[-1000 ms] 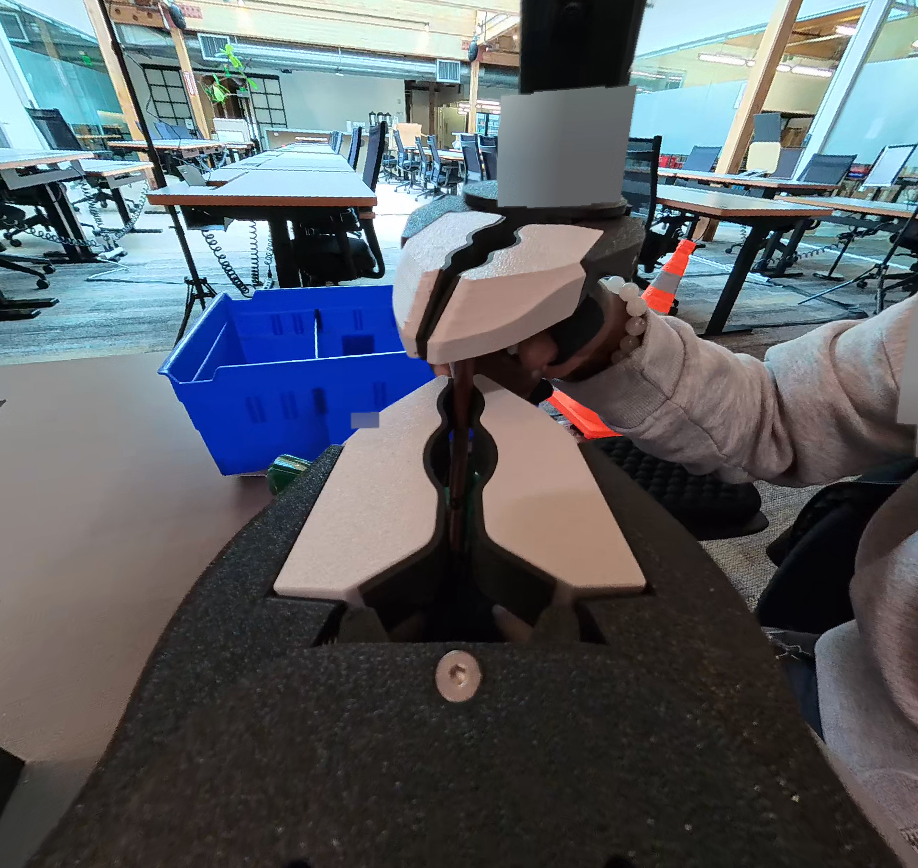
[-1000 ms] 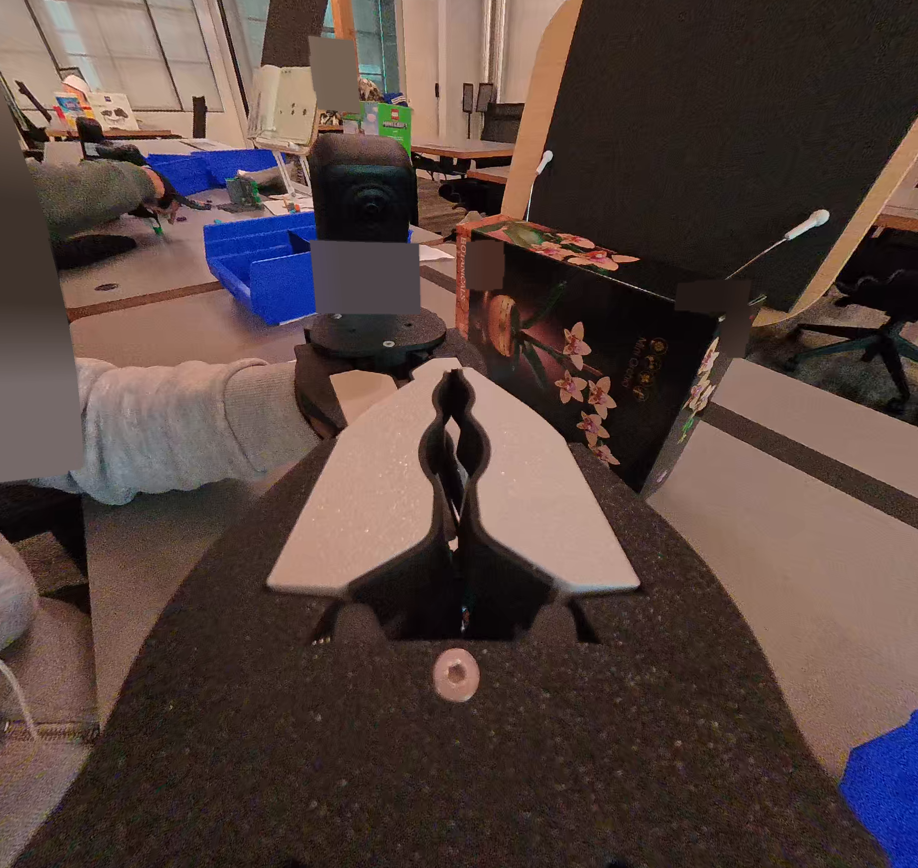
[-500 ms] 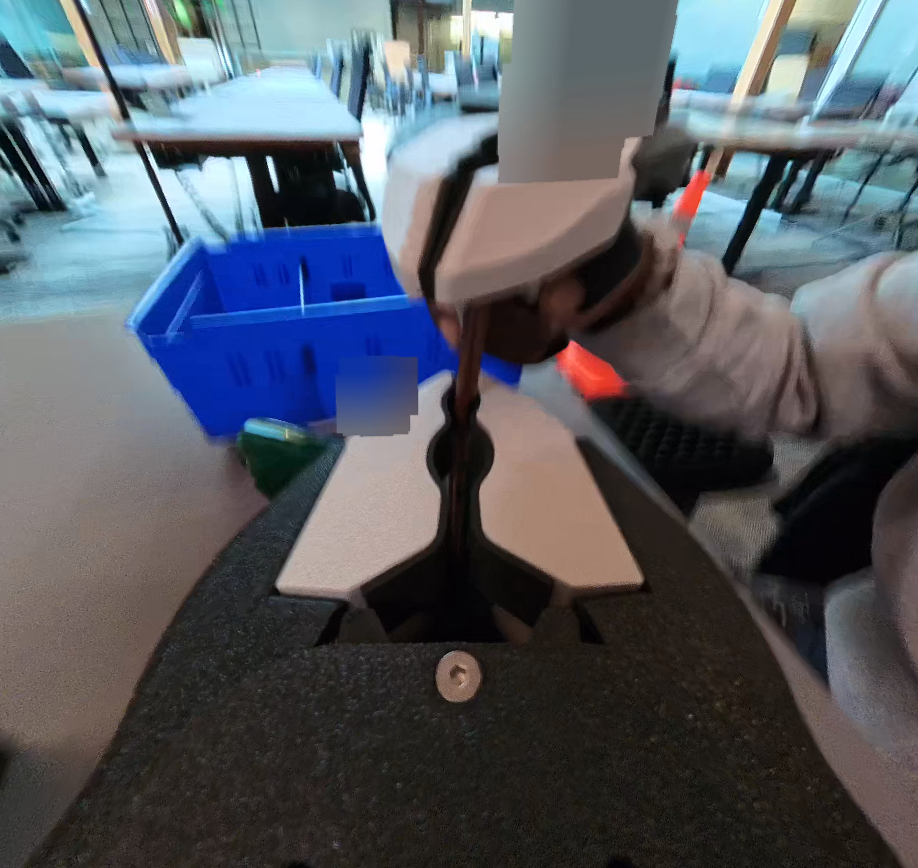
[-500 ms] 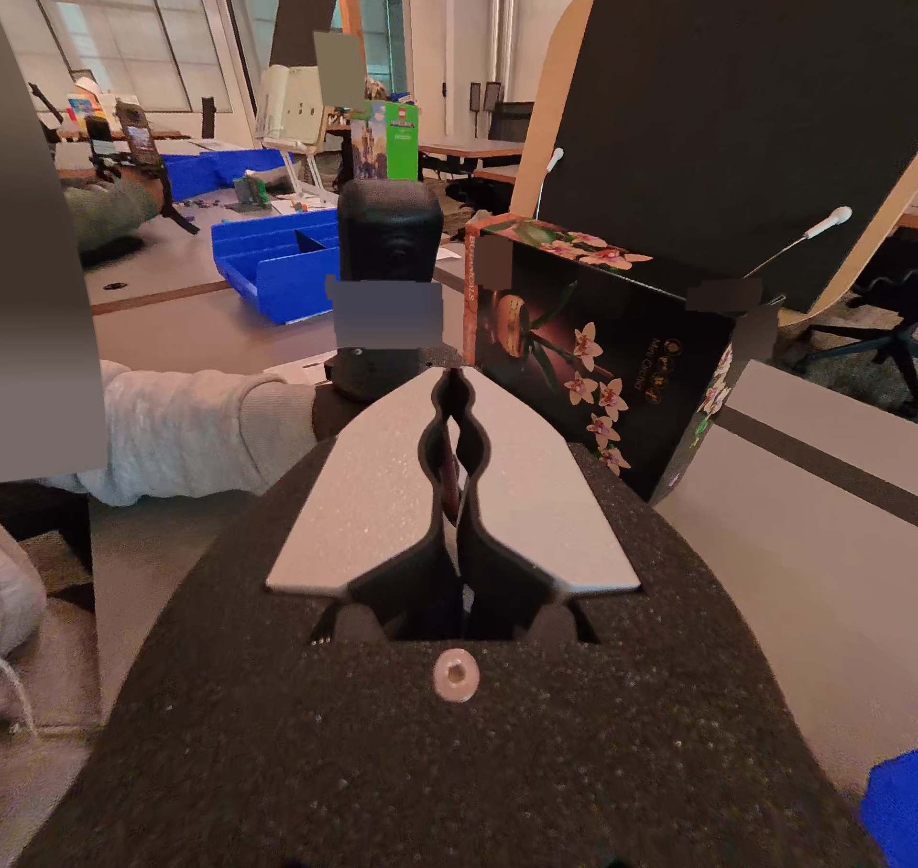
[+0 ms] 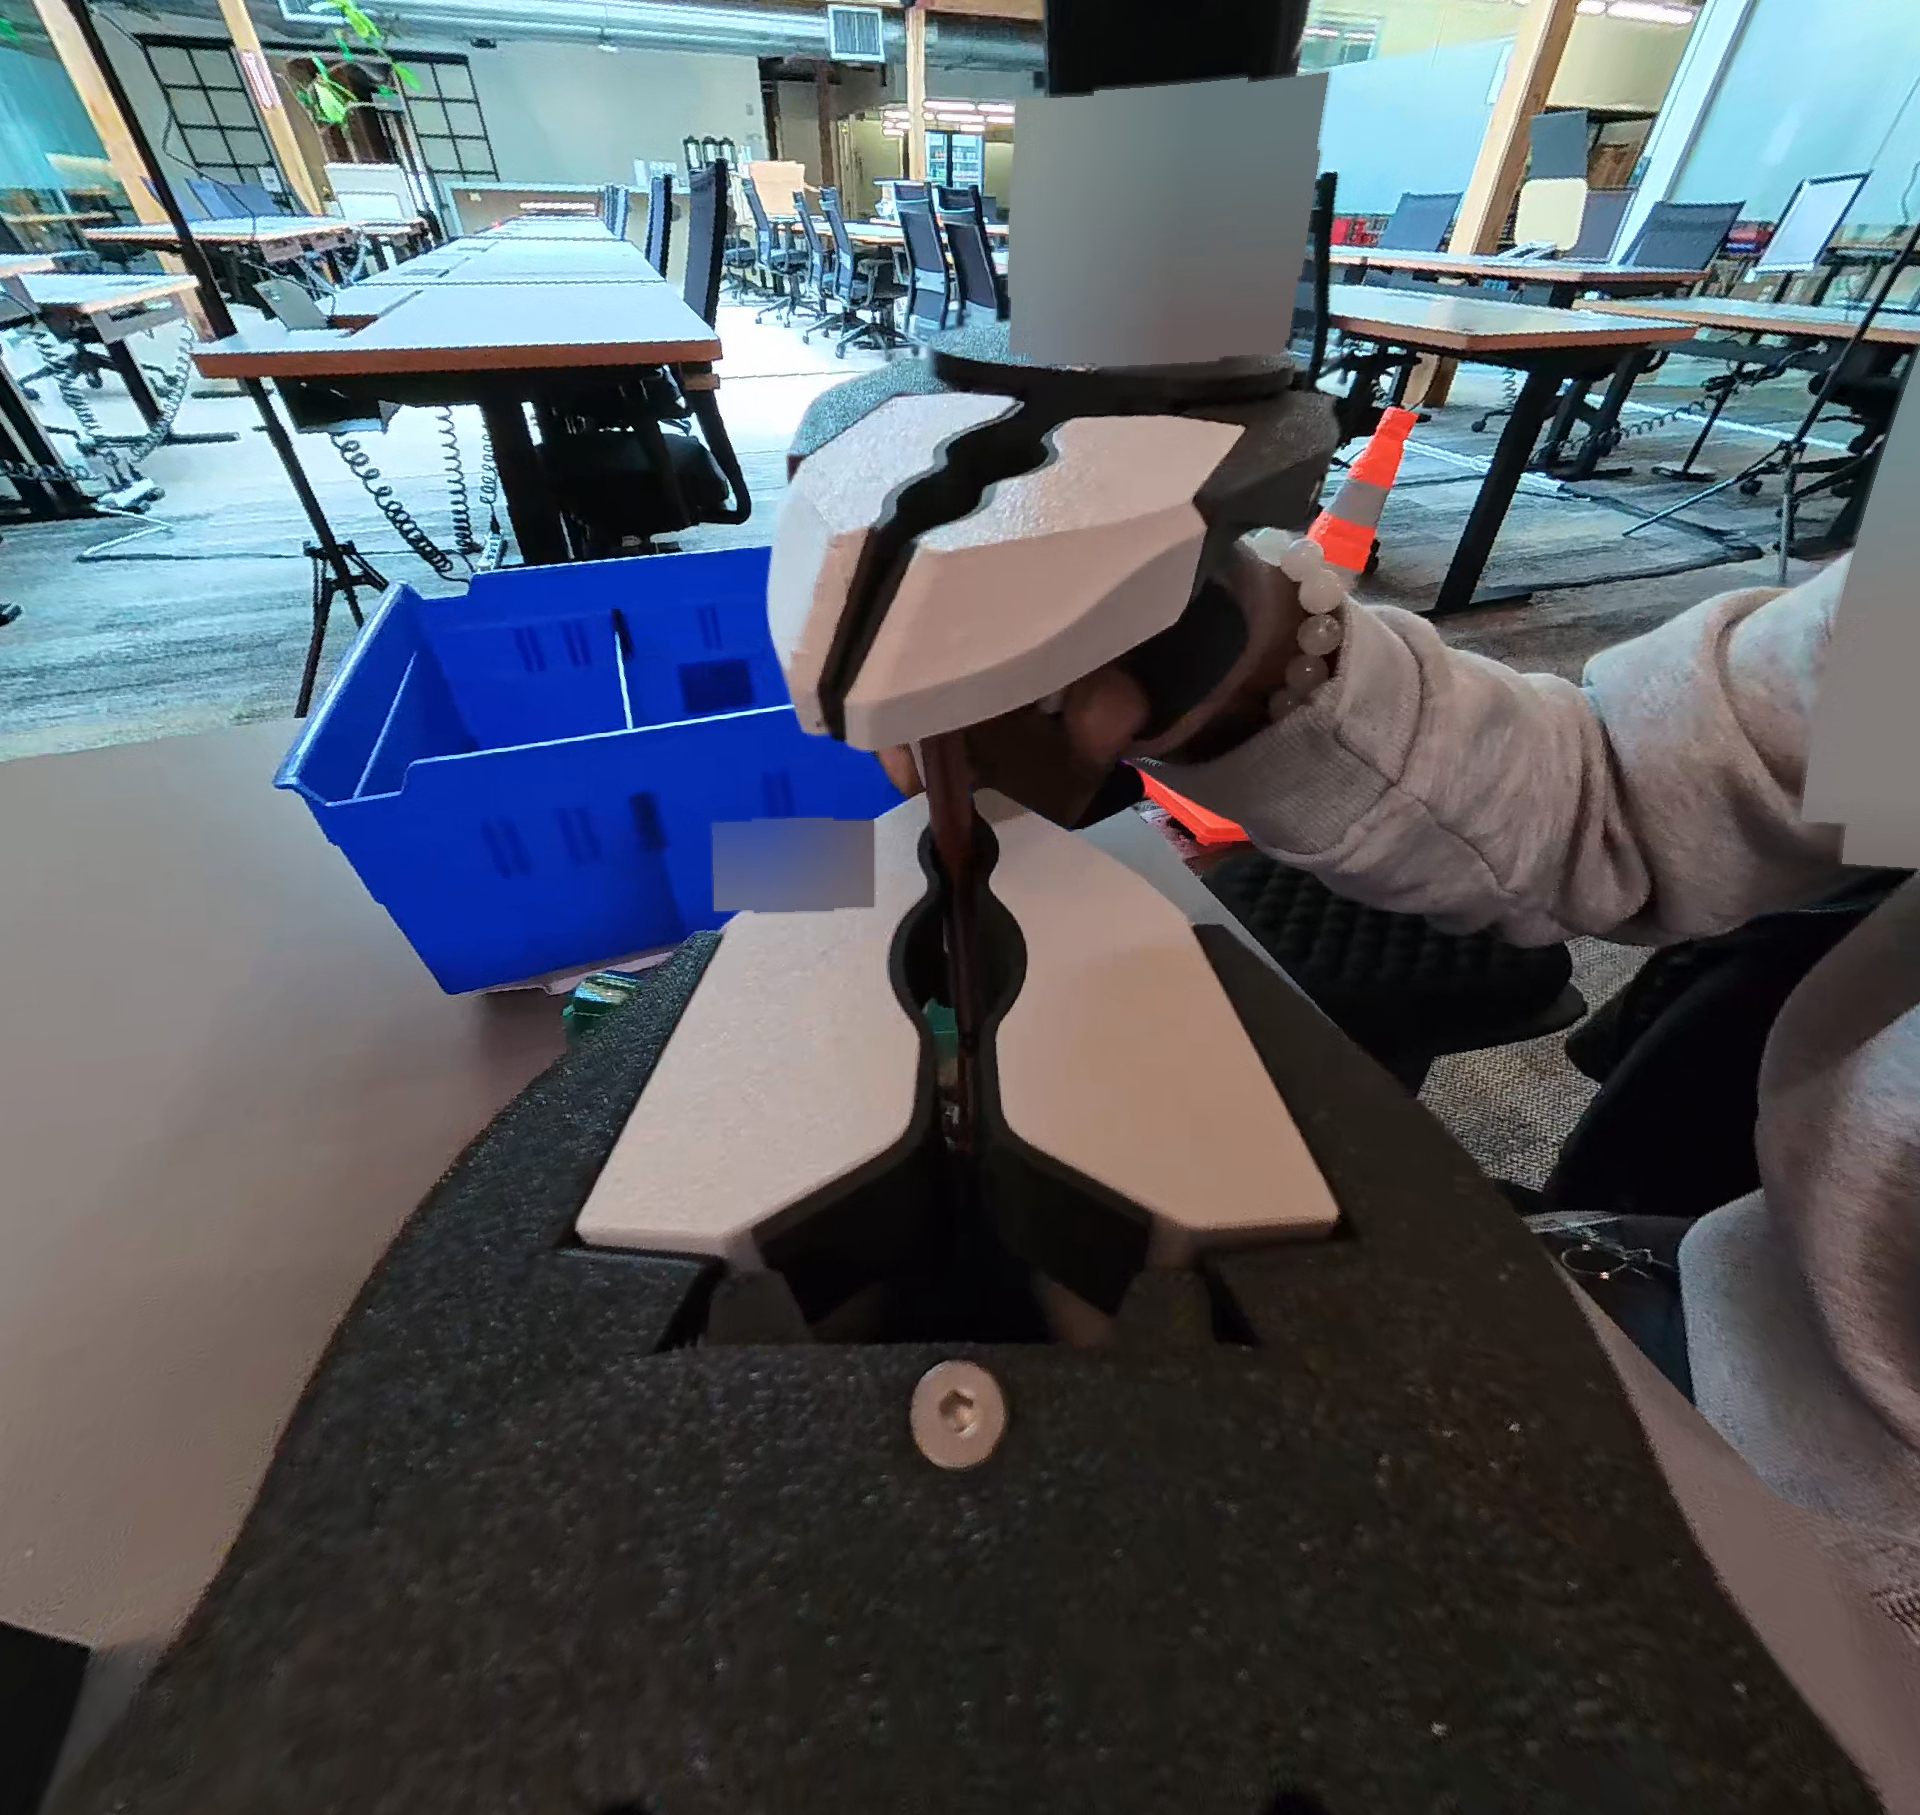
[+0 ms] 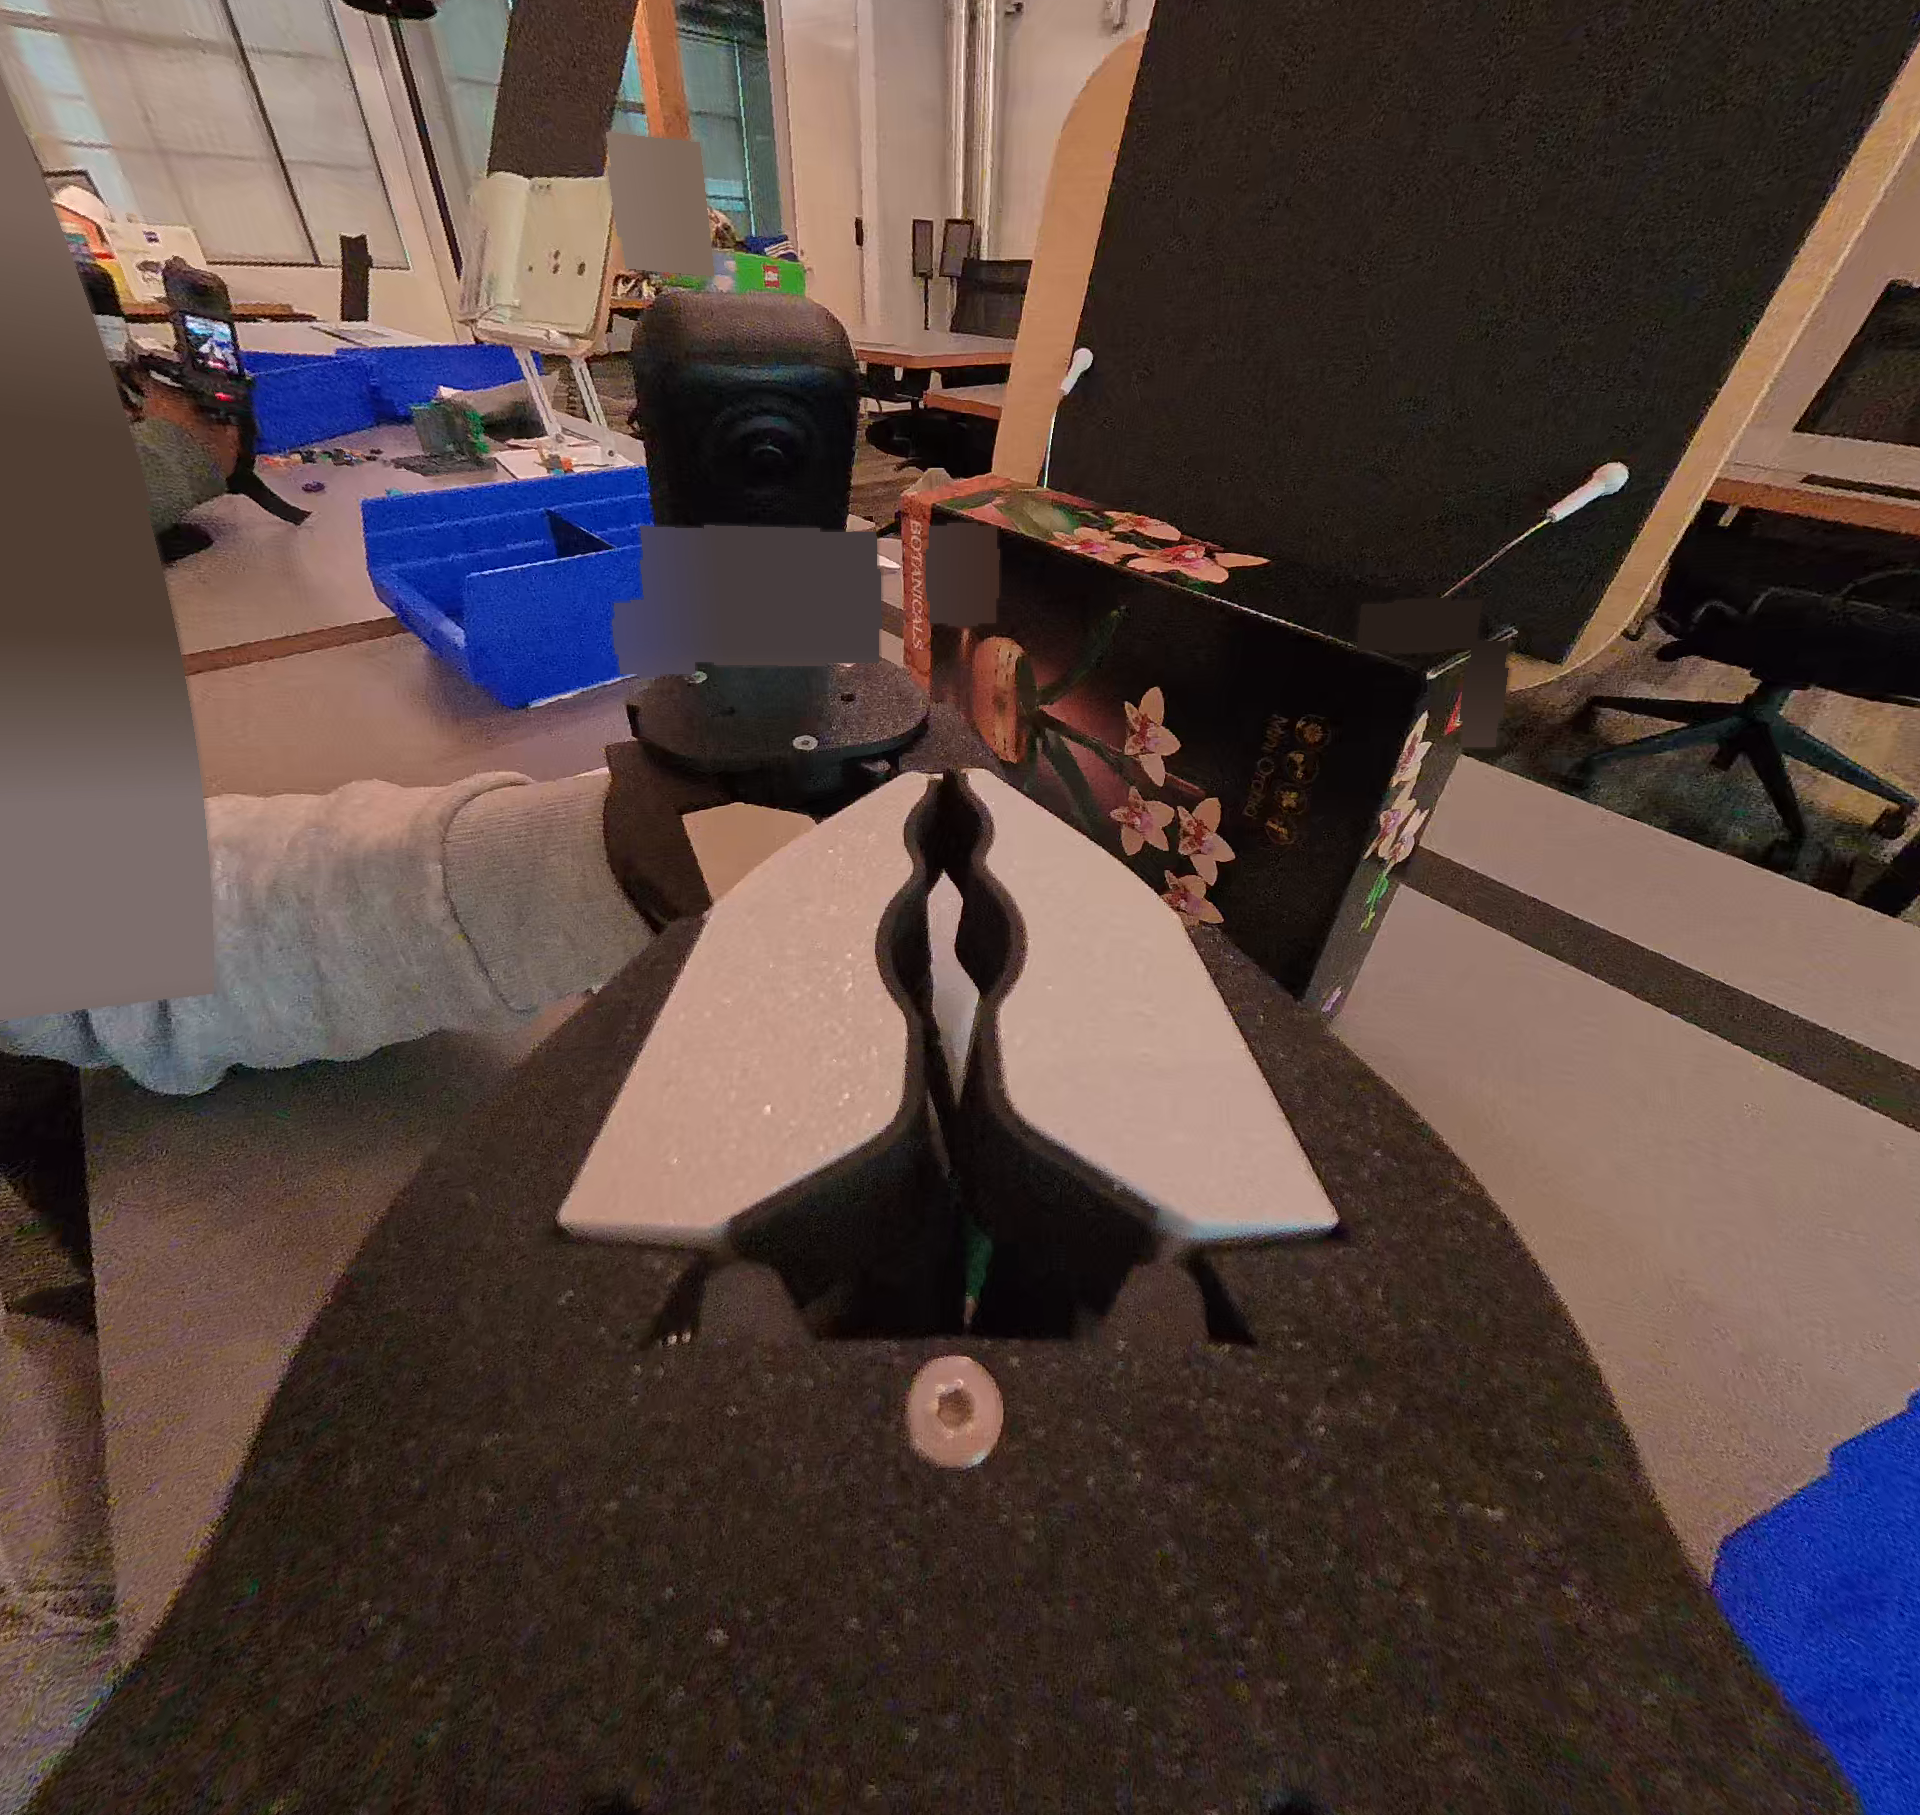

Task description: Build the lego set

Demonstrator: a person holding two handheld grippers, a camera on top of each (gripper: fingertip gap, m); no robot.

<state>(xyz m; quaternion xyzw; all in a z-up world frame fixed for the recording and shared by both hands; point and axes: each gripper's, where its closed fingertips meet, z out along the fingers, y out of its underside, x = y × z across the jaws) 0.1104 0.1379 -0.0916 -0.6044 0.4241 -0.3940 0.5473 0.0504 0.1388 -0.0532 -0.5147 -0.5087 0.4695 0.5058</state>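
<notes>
My left gripper (image 5: 951, 820) is shut on a thin dark brown stem (image 5: 948, 861) that runs up between its fingers. A small green piece (image 5: 940, 1022) shows in the gap beside the stem. My right gripper (image 5: 831, 711) points down from above, jaws closed, and the stem's top end goes in under its fingertips. In the right wrist view my right gripper (image 6: 948, 789) is shut, with the left gripper's black camera (image 6: 748, 456) just beyond it. A bit of green (image 6: 977, 1256) shows deep in the gap.
A blue divided bin (image 5: 582, 778) stands on the brown table (image 5: 156, 1038) behind the left gripper, with a green piece (image 5: 597, 991) at its foot. A dark flower-printed set box (image 6: 1195, 726) stands right of the grippers. Another blue bin (image 6: 520, 581) and a black panel (image 6: 1455, 207) lie beyond. Left tips to right tips: about 6 cm.
Both grippers stay shut and joined by the stem. The left view swung with blur half a second ago and is steady now. The left gripper's camera has shifted right in the right view.
</notes>
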